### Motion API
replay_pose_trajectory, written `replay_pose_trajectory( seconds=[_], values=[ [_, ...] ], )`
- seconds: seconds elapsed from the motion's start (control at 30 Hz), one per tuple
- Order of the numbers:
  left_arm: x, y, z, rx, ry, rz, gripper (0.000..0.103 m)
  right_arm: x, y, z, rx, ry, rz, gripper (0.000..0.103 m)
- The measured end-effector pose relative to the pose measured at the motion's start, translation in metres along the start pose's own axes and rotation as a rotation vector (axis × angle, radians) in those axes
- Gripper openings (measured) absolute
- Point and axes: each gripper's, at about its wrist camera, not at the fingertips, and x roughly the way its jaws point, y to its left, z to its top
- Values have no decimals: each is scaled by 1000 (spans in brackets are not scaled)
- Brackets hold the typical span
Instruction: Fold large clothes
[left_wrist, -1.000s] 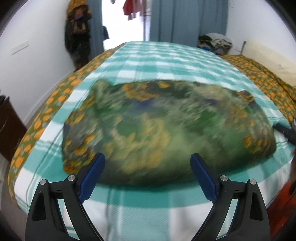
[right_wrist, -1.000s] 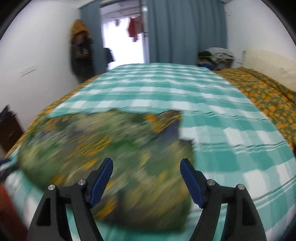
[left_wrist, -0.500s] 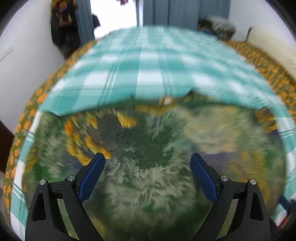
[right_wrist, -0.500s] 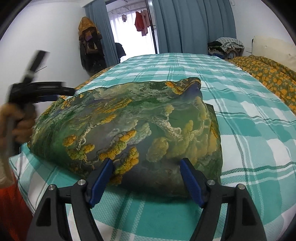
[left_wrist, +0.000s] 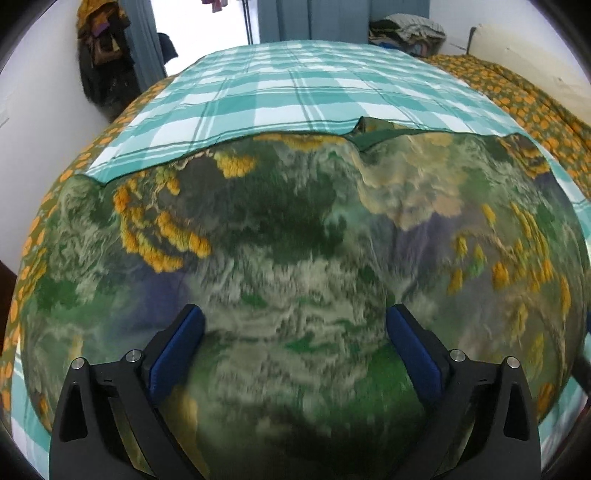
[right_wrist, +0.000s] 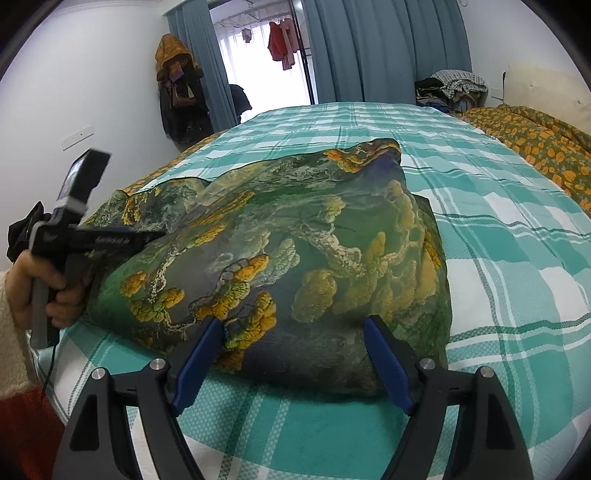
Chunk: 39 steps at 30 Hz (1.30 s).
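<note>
A large green cloth with orange and cream print (right_wrist: 280, 266) lies folded in a thick pile on the checked bed. It fills the left wrist view (left_wrist: 295, 251), blurred there. My left gripper (left_wrist: 295, 332) is open and hovers right over the cloth; it also shows in the right wrist view (right_wrist: 122, 238) at the pile's left side. My right gripper (right_wrist: 291, 336) is open, its fingers (right_wrist: 201, 349) at the pile's near edge, with nothing held.
The bed has a teal and white checked sheet (right_wrist: 498, 258). An orange-flowered quilt (right_wrist: 535, 147) lies along its right side. Blue curtains (right_wrist: 384, 48), hanging coats (right_wrist: 179, 96) and a clothes pile (right_wrist: 454, 86) stand beyond the bed.
The left gripper has moved forward and down over the cloth, which now fills its view. The right gripper has come slightly closer to the pile's near edge.
</note>
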Motion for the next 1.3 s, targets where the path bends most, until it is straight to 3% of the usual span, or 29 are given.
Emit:
replay_pose_trajectory(
  seconds=[0.57,0.77,0.87,0.97,1.1,1.17,1.23,1.27,1.3],
  values=[
    [-28,-4,-27,-6,17,1,100,2,6,-15,-56,17,-45,83],
    [-50,-15,-44,91,24,-12,101,2,4,-16,-56,24,-33,83],
    [-66,-14,-36,85,13,-63,100,2,3,-15,-49,28,-32,83],
    [-77,-12,-9,67,-53,-87,101,-6,-2,-13,-7,23,-15,83],
    [-56,-1,34,7,-86,-95,102,-5,-9,-13,30,27,8,83],
    [-22,9,50,-45,-20,-116,102,-4,-5,-16,2,29,-14,83],
    [24,19,53,-93,104,-76,103,-3,1,-18,-38,33,-42,83],
    [40,24,49,-116,128,-86,103,-2,4,-19,-55,36,-54,83],
    [47,29,44,-160,88,-124,103,-1,6,-21,-73,40,-62,83]
  ],
)
